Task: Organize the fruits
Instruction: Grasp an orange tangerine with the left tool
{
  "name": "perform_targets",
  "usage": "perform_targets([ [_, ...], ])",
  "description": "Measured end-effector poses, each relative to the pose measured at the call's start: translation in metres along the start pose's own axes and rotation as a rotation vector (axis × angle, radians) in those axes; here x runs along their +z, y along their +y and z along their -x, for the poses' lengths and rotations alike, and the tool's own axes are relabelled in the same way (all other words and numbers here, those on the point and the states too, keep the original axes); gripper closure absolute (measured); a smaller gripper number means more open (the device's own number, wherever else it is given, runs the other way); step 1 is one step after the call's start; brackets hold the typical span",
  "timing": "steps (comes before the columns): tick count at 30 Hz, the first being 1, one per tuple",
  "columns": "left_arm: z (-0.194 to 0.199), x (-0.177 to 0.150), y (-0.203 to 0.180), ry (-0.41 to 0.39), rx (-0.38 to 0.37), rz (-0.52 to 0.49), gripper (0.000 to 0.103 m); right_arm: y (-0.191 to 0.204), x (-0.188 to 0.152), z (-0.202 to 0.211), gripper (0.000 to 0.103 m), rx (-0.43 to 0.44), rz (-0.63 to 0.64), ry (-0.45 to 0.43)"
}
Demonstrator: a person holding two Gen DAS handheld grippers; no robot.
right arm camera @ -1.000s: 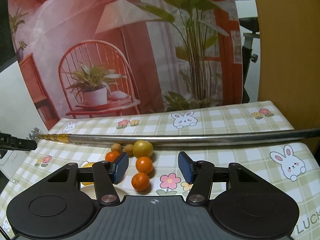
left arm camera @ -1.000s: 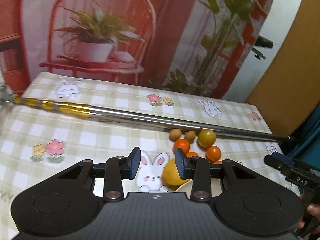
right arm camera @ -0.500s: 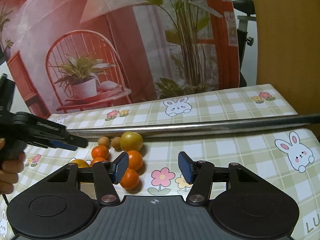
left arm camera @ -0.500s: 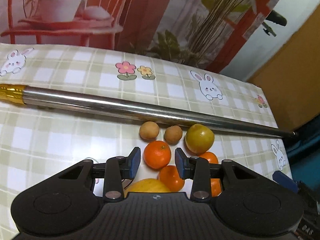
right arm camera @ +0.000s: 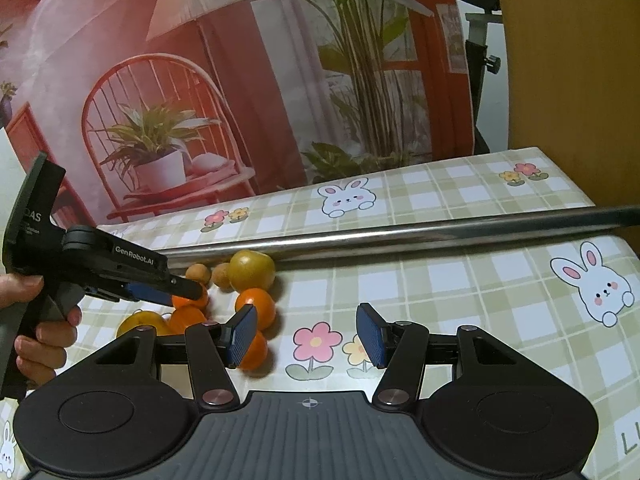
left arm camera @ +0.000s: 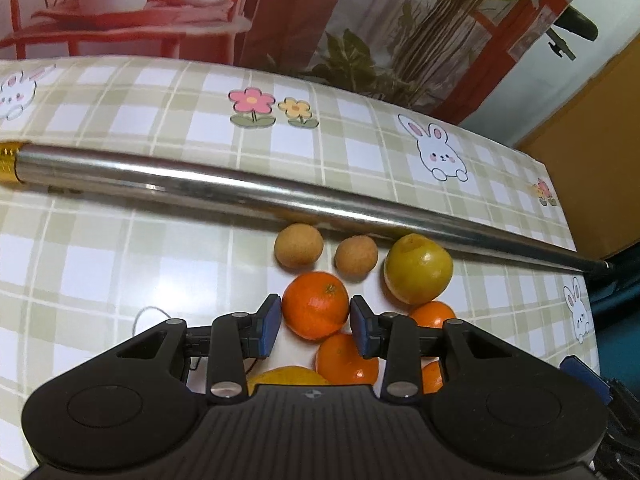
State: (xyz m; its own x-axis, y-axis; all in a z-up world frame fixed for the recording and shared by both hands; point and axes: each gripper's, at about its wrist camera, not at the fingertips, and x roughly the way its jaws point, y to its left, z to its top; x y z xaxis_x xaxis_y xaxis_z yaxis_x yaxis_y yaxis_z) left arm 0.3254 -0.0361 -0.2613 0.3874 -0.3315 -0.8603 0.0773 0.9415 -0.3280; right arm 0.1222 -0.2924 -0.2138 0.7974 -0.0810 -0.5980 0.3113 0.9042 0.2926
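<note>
Orange mandarin [left arm camera: 315, 305] sits between the left tongs' [left arm camera: 314, 317] blue pads.

Fruit pile [left arm camera: 352, 300] on bench [left arm camera: 120, 264], just before rod [left arm camera: 240, 192] lying across it. Left gripper [left arm camera: 314, 316] straddles front tangerine [left arm camera: 315, 305]; right gripper [right arm camera: 306, 334] right of pile.

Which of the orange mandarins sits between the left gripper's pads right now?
The topmost mandarin, just below the two small brown fruits, sits between the left gripper pads. The other mandarins lie nearer the camera, outside the jaws.
</note>
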Motion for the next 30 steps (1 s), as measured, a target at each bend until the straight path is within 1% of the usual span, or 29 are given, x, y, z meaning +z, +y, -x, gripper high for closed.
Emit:
perform_targets([
  [2, 0.000, -0.001, 0.000, -0.014, 0.005, -0.005, 0.063, 0.000, -0.001, 0.000, 0.051, 0.000, -0.006, 0.003],
  [7, 0.006, -0.005, -0.007, -0.046, 0.030, -0.062, 0.065, -0.001, -0.004, -0.003, 0.051, 0.002, -0.010, 0.018],
  [14, 0.035, -0.009, -0.013, -0.125, 0.056, -0.131, 0.065, -0.002, -0.009, -0.008, 0.051, 0.002, -0.013, 0.035],
  [16, 0.045, -0.010, -0.015, -0.147, 0.050, -0.144, 0.065, -0.002, -0.010, -0.012, 0.051, 0.004, -0.019, 0.046],
  [18, 0.053, -0.011, -0.015, -0.166, 0.029, -0.151, 0.065, -0.003, -0.011, -0.016, 0.051, 0.013, -0.028, 0.056],
  [23, 0.068, -0.018, -0.015, -0.202, 0.008, -0.154, 0.065, 0.002, -0.012, -0.026, 0.051, 0.014, -0.014, 0.070],
  [30, 0.100, -0.043, -0.006, -0.299, 0.005, -0.161, 0.065, 0.015, 0.003, -0.045, 0.051, 0.046, 0.063, 0.044],
])
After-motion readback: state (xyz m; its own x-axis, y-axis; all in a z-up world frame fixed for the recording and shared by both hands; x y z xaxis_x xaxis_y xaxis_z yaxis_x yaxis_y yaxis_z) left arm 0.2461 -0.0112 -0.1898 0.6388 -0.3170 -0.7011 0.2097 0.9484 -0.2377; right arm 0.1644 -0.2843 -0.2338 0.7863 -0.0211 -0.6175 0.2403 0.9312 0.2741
